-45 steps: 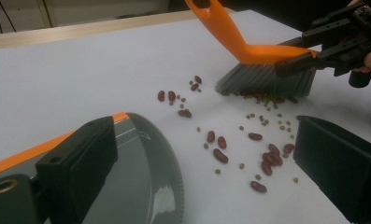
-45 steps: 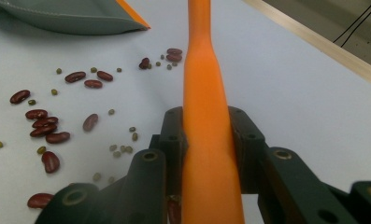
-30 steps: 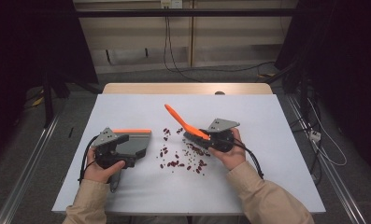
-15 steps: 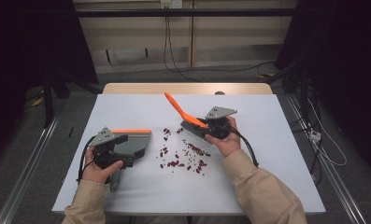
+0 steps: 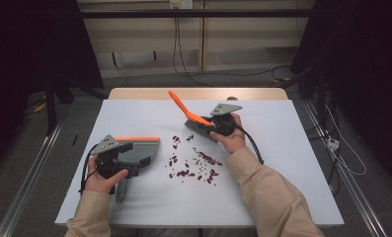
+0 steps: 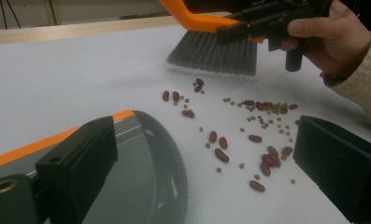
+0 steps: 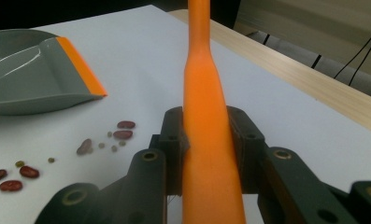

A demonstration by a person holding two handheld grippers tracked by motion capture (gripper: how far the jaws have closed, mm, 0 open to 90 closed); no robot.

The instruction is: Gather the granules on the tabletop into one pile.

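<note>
The right hand-held gripper (image 5: 206, 123) was clamped on the orange handle of the brush (image 5: 186, 109); in the right gripper view both black pads pressed the handle (image 7: 206, 135) from either side, low near the head. The brush hung tilted just past the far edge of the beans (image 5: 193, 163), its grey bristles (image 6: 213, 56) pointing down at the counter (image 5: 292, 163), seemingly just above it. The brush looked light and rigid plastic, smooth and tapered, so it might slip or twist in the pads; a hold low by the head, as here, should give the best control. The bristles were soft and would bend, so light pressure ought to do. The left hand-held gripper (image 5: 134, 160) held the dustpan (image 5: 144, 148), which sat flat on the counter just left of the beans, orange lip (image 7: 82, 70) on its far side. Whether its jaws were pinching could not be told for sure: in the left gripper view one jaw sat over the pan's wall and the other stood well apart over bare counter. The pan seemed light, thin, stiff plastic, best held at its rear wall or handle. The beans were small, hard and loose, mixed red and tiny green, likely to roll or scatter under a fast stroke.
</note>
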